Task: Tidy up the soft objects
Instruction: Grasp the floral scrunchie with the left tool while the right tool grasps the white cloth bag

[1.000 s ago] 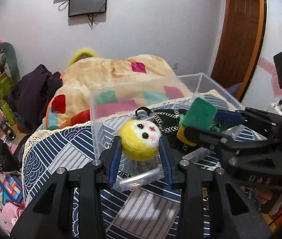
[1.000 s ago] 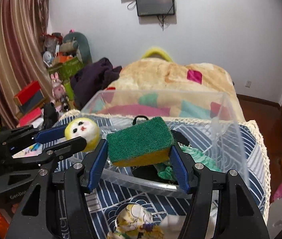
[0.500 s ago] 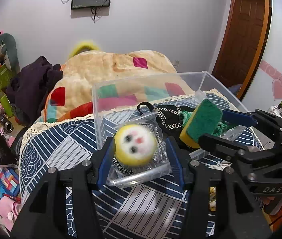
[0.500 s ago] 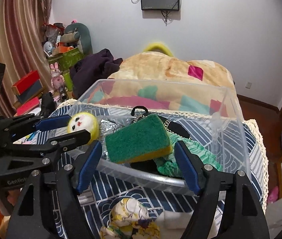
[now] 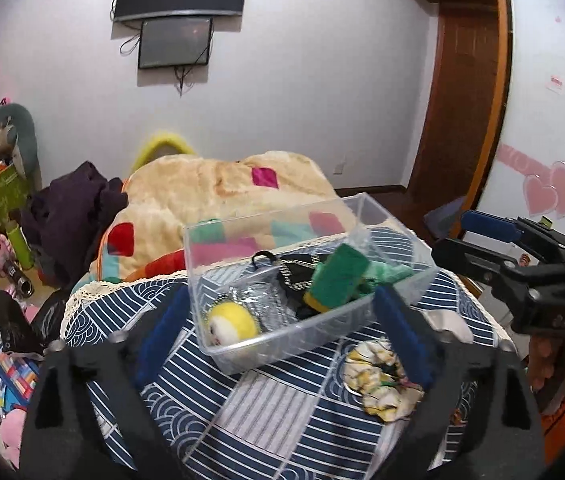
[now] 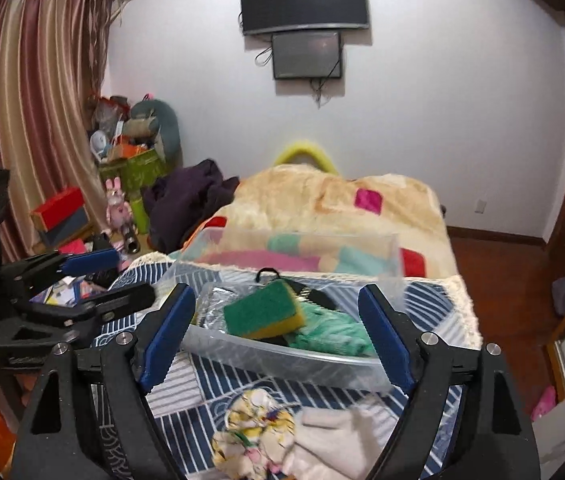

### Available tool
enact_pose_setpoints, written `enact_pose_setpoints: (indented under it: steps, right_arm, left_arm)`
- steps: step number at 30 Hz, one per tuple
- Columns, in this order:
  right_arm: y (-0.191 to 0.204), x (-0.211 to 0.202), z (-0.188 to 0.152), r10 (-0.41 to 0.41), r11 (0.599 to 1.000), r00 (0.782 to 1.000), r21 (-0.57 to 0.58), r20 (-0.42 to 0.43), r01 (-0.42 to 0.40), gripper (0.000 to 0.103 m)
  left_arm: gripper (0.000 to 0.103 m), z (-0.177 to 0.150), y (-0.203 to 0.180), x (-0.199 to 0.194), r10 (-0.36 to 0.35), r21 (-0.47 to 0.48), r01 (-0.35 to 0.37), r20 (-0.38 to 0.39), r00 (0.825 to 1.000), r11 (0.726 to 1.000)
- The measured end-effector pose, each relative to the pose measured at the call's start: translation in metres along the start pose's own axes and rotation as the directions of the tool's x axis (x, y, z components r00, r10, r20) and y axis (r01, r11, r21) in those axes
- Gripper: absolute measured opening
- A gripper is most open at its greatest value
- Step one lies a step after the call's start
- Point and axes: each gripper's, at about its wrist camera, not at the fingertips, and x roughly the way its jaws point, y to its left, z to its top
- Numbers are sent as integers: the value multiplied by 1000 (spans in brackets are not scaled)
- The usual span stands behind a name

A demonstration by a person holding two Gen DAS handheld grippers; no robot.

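A clear plastic bin (image 5: 390, 220) (image 6: 282, 354) stands on the blue striped cloth. In it lie a yellow plush ball with a white face (image 5: 232, 322), a green and yellow sponge (image 5: 336, 280) (image 6: 264, 310), a green cloth (image 6: 330, 334) and a black chain bag (image 5: 296, 272). My left gripper (image 5: 282, 336) is open and empty, just in front of the bin. My right gripper (image 6: 278, 338) is open and empty, also just short of the bin. A floral fabric piece (image 5: 380, 376) (image 6: 252, 426) and a white cloth (image 6: 338, 436) lie on the striped cloth in front of the bin.
A bed with a beige patchwork blanket (image 5: 218, 192) lies behind the bin, with a dark purple garment (image 5: 70, 208) at its left. Toys and boxes (image 6: 130, 152) crowd the left floor. A wooden door (image 5: 462, 92) is at the right.
Both grippers opened and drew back from the bin. The yellow plush ball and the sponge left the fingers and now lie in the bin.
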Motion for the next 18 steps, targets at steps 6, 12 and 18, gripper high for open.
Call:
enact_pose_setpoints:
  steps: [6,12,18]
  right_arm:
    - [-20,-8,-26,-72,997,996,21,-46,73,83]
    - [-38,-1,-61,-96,993,985,53,-147,105,83]
    - [-48,6,-88,-93,992,970,67,-224,111,83]
  left_arm:
    - [100,-21,-20,11,-68,-16,67,-81,994,998]
    - [100,-51,-45,44,-129,-33,125,-204,970,992]
    - [100,-72,-72,66,-142,-9,145,-277,950,989]
